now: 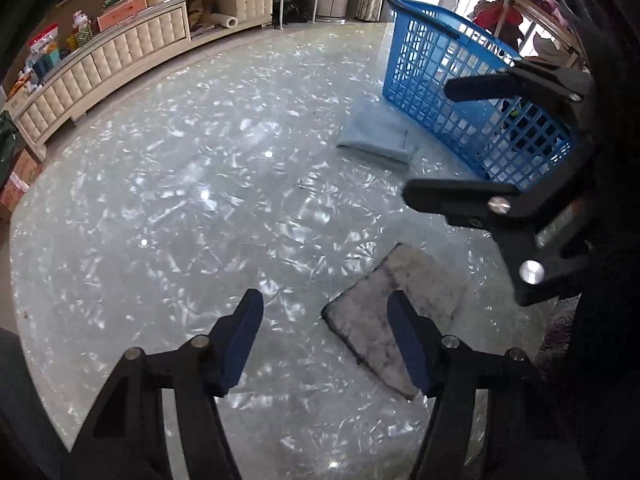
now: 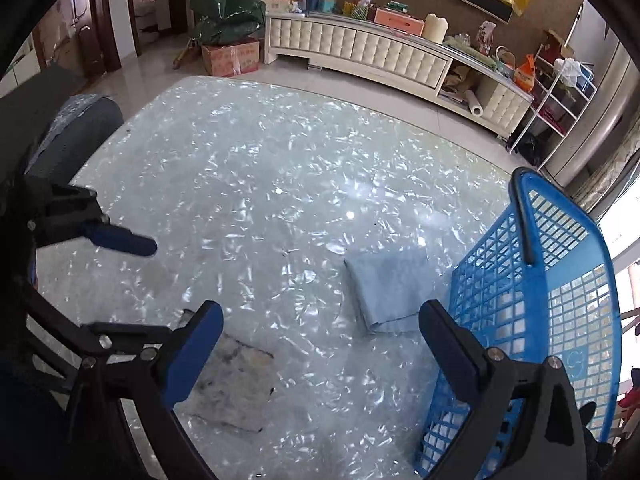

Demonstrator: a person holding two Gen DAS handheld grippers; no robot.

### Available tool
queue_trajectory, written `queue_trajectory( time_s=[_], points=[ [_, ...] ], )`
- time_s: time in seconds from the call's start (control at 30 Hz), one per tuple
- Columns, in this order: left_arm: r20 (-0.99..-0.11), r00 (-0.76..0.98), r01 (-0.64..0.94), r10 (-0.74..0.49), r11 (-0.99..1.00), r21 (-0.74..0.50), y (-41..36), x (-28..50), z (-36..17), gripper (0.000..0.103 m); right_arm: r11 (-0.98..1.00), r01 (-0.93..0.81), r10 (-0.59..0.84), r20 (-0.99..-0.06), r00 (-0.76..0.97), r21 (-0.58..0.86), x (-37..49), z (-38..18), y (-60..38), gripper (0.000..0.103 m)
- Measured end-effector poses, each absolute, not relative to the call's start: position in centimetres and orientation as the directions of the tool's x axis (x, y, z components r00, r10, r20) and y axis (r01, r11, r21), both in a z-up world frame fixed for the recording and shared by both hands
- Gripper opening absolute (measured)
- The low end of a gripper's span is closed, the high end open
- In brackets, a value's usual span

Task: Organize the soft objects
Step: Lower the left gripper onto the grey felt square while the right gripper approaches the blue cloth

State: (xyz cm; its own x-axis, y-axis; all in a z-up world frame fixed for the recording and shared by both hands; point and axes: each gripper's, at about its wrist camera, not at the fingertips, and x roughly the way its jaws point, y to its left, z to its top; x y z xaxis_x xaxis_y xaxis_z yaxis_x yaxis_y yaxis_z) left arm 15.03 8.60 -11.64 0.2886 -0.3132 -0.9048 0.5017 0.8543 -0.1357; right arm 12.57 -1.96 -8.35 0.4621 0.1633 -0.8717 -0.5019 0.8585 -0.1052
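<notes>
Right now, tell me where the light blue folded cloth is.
The light blue folded cloth lies flat on the shiny table, right beside the blue basket, beyond the grey cloth.

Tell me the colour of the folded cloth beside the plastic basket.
Pale blue folded cloth; clearest in the right wrist view.

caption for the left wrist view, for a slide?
Left gripper open above a folded grey cloth on the glossy table; folded light-blue cloth beside the blue basket.

Glossy pearly table (image 1: 160,200), soft matt cloths (image 1: 376,140), blue plastic lattice basket (image 1: 460,92).
</notes>
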Motion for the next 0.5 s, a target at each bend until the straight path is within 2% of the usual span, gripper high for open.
queue_trajectory(
  time_s=[0.2,0.43,0.5],
  points=[
    [-0.909,0.225,0.488,-0.352,0.848,-0.208,8.4,15.5,-13.6,0.062,0.870,-0.481,0.146,-0.878,0.455,-0.105,13.8,-10.1,-2.2,0.097],
    [-0.897,0.287,0.603,-0.338,0.791,-0.105,8.2,14.7,-14.7,0.062,0.862,-0.497,0.162,-0.879,0.449,-0.095,13.7,-11.4,-2.6,0.097],
    [-0.886,0.297,0.631,-0.356,0.770,-0.098,8.1,14.4,-14.4,0.062,0.872,-0.485,0.184,-0.875,0.448,-0.065,14.2,-11.2,-3.5,0.094]
  ],
)
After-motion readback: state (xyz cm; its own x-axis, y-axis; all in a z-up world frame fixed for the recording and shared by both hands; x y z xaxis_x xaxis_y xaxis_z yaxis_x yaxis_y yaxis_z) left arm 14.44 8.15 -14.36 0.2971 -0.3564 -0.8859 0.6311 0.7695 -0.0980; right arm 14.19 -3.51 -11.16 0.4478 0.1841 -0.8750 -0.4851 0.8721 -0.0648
